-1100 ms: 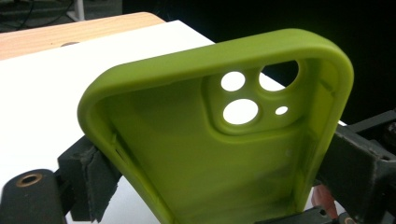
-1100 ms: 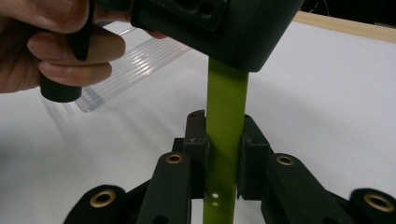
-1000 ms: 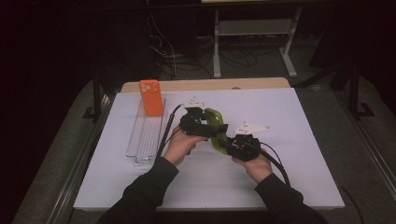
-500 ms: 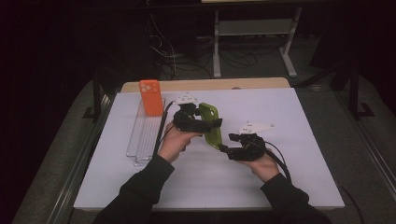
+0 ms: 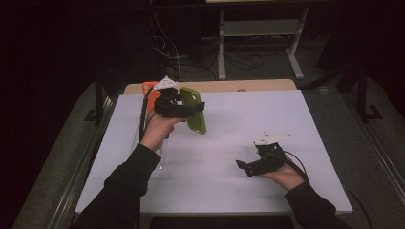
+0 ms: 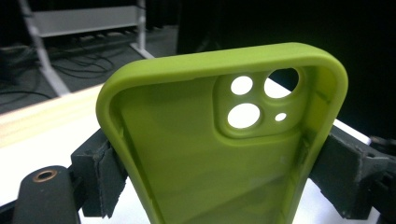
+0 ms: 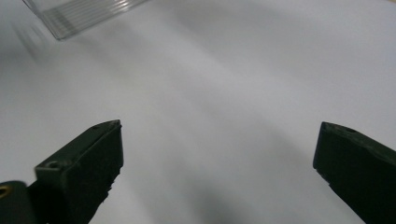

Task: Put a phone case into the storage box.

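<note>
The left gripper (image 5: 188, 109) is squeezing a green phone case (image 5: 195, 109) by its two long sides and holds it up in the air above the white table (image 5: 239, 129), near the far left part. In the left gripper view you can look right into the hollow inside of the phone case (image 6: 224, 140) – the camera holes are at the top, and the black pads (image 6: 109, 172) press on each side. The right gripper (image 5: 246, 168) is low over the table on the right, well apart from the case. Its jaws have just been opening, and now they stand wide with nothing between them – the right gripper view has just bare white table between the two black fingers (image 7: 84, 168). So it looks like the case has been passed to one hand alone, and the carrying step is going on. An orange thing (image 5: 152, 91) and a clear tray (image 7: 79, 14) sit at the left side of the table, just behind and under the left hand. Next, the left hand likely needs to bring the case to its spot and lower it gently, keeping the squeeze steady so the soft case does not slip or bend.
</note>
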### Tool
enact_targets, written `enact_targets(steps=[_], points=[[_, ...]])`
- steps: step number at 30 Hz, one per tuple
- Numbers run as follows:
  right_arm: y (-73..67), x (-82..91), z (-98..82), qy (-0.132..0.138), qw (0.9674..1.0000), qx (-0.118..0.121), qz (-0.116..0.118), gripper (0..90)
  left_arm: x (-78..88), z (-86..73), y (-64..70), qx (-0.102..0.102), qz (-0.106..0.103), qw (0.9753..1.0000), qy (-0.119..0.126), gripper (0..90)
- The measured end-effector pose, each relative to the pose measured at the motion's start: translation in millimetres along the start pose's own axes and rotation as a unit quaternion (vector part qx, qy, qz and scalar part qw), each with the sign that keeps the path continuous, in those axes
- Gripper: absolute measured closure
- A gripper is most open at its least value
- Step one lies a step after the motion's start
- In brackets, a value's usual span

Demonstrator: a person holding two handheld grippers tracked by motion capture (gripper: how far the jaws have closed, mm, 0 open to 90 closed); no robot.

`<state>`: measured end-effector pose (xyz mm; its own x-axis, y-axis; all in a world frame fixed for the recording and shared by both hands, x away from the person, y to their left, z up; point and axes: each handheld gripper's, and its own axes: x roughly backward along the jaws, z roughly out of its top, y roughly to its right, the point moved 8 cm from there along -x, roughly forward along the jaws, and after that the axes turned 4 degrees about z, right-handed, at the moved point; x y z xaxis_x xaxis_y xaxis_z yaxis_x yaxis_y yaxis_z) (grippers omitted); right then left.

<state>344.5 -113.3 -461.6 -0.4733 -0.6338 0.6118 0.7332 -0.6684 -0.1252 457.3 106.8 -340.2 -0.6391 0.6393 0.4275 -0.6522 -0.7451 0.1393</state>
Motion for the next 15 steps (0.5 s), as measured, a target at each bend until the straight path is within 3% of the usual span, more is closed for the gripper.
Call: enact_targets(steps=[7, 12, 15], points=[[10.9, 14.8, -16.2, 0.012, 0.9998, -0.007, -0.012, 0.0, 19.7, 14.9, -34.9, 0.006, 0.056, 0.9983, 0.016, 14.5], [17.2, 21.4, -30.2, 0.011, 0.9998, -0.009, -0.016, 0.0, 34.4, 22.8, -61.7, 0.011, 0.098, 0.9948, 0.024, 14.5], [19.5, 22.7, -40.5, 0.0, 0.9998, -0.013, -0.016, 0.0, 42.2, 24.7, -75.4, 0.015, 0.126, 0.9915, 0.026, 14.5]])
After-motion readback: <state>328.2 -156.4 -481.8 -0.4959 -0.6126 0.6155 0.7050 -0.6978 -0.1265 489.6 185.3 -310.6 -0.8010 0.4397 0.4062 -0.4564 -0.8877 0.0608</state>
